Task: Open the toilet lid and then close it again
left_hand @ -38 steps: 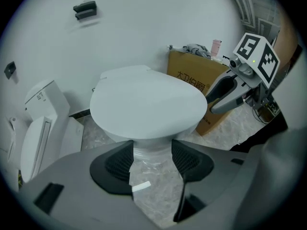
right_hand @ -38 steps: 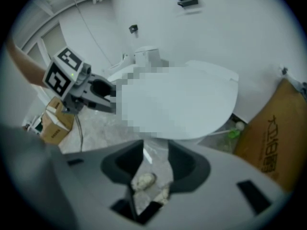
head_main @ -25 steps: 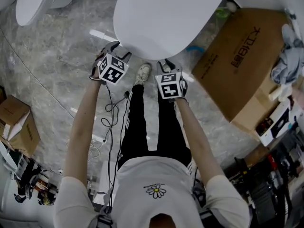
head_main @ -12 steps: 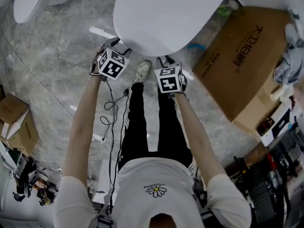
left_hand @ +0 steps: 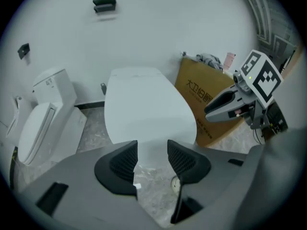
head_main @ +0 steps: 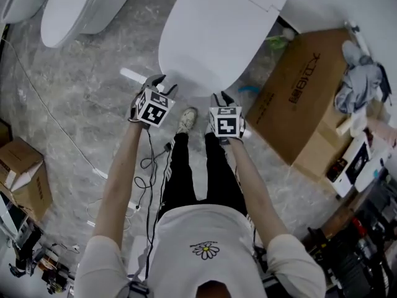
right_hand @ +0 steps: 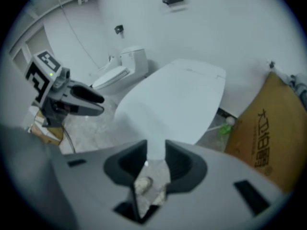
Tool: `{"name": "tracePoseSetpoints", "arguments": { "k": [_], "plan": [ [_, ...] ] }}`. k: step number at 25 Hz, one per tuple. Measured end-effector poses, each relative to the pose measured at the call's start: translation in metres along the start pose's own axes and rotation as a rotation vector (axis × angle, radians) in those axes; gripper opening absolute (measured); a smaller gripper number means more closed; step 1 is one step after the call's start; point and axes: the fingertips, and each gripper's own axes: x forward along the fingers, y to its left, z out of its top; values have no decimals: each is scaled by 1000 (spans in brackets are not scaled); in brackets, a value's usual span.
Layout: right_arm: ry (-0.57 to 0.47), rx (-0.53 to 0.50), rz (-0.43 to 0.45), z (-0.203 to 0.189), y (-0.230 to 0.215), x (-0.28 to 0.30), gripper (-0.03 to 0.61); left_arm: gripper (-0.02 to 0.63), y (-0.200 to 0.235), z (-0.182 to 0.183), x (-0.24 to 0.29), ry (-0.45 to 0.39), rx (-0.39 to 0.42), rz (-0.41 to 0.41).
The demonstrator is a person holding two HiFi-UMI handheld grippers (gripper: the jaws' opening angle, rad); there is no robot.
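The white toilet lid fills the upper middle of the head view, with both grippers at its front edge. My right gripper is shut on the rim just right of the tip. In the right gripper view a narrow strip of the lid sits pinched between the pads of that gripper. My left gripper is at the front left of the rim. Its jaws are closing, with the tip of the lid between them and a little room still showing at the pads.
A large cardboard box stands close to the right of the toilet. A second toilet is at the far left, and a green brush lies by the wall. Cables trail on the marble floor beside the person's shoe. A small box sits at the left.
Both grippers have risen while staying at the lid's front edge, and that edge seems to have come up with them. The left jaws have narrowed. The head view now takes in more of the room.
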Motion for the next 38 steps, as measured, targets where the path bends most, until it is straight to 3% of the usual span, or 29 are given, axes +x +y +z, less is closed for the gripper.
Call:
{"name": "tracePoseSetpoints", "arguments": {
  "k": [5, 9, 12, 14, 21, 26, 38],
  "plan": [
    [-255, -36, -43, 130, -8, -62, 132, 209, 29, 122, -72, -247, 26, 83],
    [-474, -13, -65, 204, 0, -167, 126, 206, 15, 202, -171, -423, 16, 134],
    [-660, -17, -64, 246, 8, -255, 96, 68, 4, 255, -256, -590, 19, 261],
    [-779, -52, -62, 266, 19, -311, 73, 28, -8, 280, -310, -695, 28, 330],
    [-1091, -184, -53, 281, 58, -460, 43, 21, -77, 306, -445, -1000, -13, 406],
    [-1177, -216, -48, 263, 68, -498, 35, 21, -104, 300, -468, -1056, -15, 437],
    [-1164, -233, -1, 251, 70, -498, 32, 21, -110, 298, -470, -1057, -23, 465]
  ]
}}
